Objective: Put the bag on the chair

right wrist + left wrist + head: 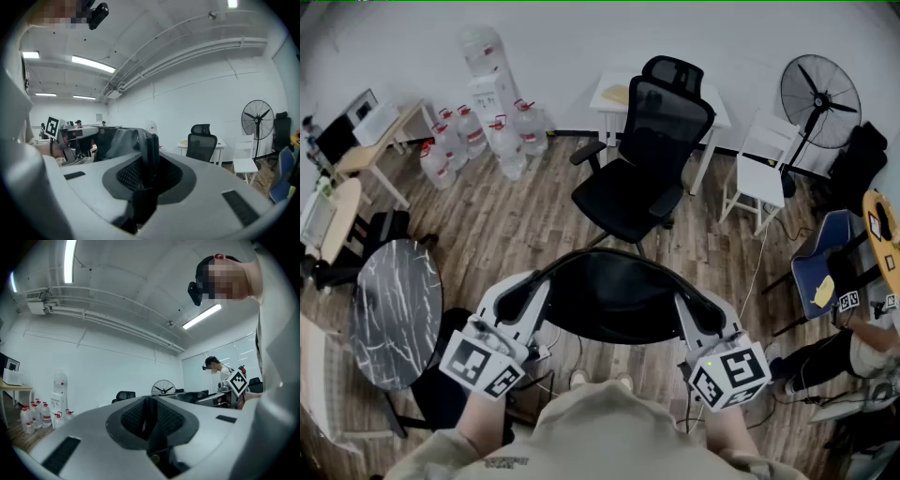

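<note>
A black bag point(609, 298) hangs stretched between my two grippers, just in front of my chest. My left gripper point(539, 283) is shut on the bag's left edge, which shows as a thin dark fold point(150, 420) pinched between the pads. At the bag's right edge my right gripper point(682, 300) is shut as well, with black fabric point(143, 145) rising out of its jaws. The black mesh office chair point(642, 173) stands beyond the bag with its seat facing me; the right gripper view also catches this chair point(201, 143).
A round marble table point(397, 314) stands at my left. Several water bottles point(478, 136) and a dispenser line the back wall. A white table point(614, 94), a white chair point(764, 164), a fan point(820, 89) and a blue chair point(825, 262) are to the right.
</note>
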Action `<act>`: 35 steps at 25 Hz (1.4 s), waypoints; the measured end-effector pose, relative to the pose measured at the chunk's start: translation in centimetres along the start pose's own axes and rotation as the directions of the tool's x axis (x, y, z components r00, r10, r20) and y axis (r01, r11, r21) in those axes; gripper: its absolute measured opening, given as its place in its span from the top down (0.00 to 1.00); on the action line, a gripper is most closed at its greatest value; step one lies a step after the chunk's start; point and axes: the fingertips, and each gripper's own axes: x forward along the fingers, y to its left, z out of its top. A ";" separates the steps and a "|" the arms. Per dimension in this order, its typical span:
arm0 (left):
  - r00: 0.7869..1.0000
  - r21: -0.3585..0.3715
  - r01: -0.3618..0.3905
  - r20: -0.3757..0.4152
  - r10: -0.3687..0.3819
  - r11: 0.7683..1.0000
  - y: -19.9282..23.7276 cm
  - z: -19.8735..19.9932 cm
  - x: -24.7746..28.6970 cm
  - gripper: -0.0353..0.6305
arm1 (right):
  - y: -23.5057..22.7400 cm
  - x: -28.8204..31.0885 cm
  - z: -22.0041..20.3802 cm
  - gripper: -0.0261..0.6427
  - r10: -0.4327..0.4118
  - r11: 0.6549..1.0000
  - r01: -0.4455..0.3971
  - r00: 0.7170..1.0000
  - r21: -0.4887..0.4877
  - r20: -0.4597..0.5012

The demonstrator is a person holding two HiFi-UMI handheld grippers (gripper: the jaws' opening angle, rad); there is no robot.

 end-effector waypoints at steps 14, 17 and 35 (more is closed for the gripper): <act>1.000 0.016 -0.003 -0.021 0.004 1.000 -4.4 -0.9 2.6 0.85 | -4.0 -2.4 -1.3 0.84 0.017 1.000 -0.017 1.000 0.010 0.004; 1.000 0.018 -0.019 -0.023 0.019 1.000 -5.1 -1.2 2.9 0.85 | -4.7 -2.7 -1.8 0.84 0.025 1.000 -0.025 1.000 0.018 -0.006; 0.998 -0.002 -0.049 -0.027 0.049 0.999 -3.6 -2.6 5.7 0.85 | -7.0 0.0 -2.4 0.85 0.079 0.994 -0.077 0.996 0.071 -0.031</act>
